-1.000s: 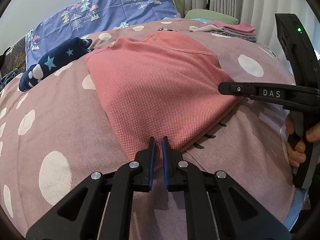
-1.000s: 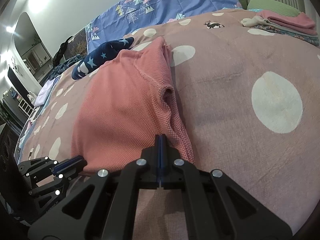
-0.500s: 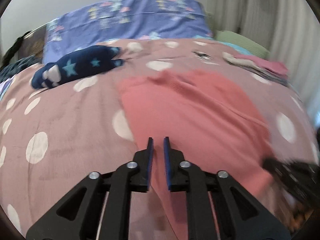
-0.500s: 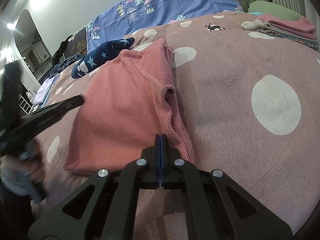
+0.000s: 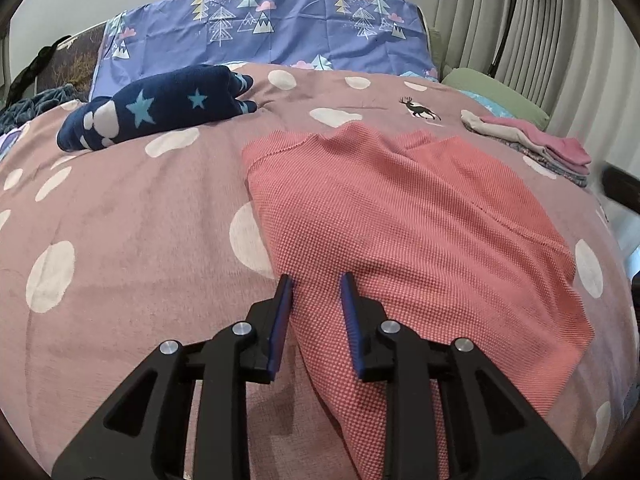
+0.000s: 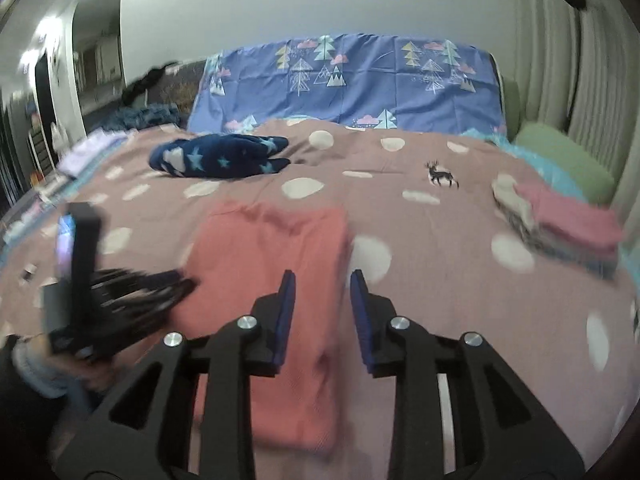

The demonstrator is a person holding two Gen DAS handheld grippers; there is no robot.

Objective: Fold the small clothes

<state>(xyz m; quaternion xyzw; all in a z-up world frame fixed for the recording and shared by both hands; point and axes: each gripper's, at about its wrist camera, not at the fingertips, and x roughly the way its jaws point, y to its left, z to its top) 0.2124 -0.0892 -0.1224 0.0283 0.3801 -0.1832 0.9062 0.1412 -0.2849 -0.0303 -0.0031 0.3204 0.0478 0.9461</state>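
A coral waffle-knit garment lies folded flat on the mauve polka-dot blanket. My left gripper hovers at the garment's near left edge. Its jaws are opening, with cloth showing in the gap but not pinched. In the blurred right wrist view, the garment sits just ahead. My right gripper is raised over the garment's right edge, jaws opening and holding nothing. The left gripper appears there as a dark blur at the left, held by a hand.
A navy star-print garment lies at the back left. A stack of folded clothes sits at the right near a green pillow. A purple tree-print sheet stands behind, with curtains on the right.
My right gripper let go of the garment's near right edge, parted its jaws and rose. My left gripper slid left along the garment and its jaws widened.
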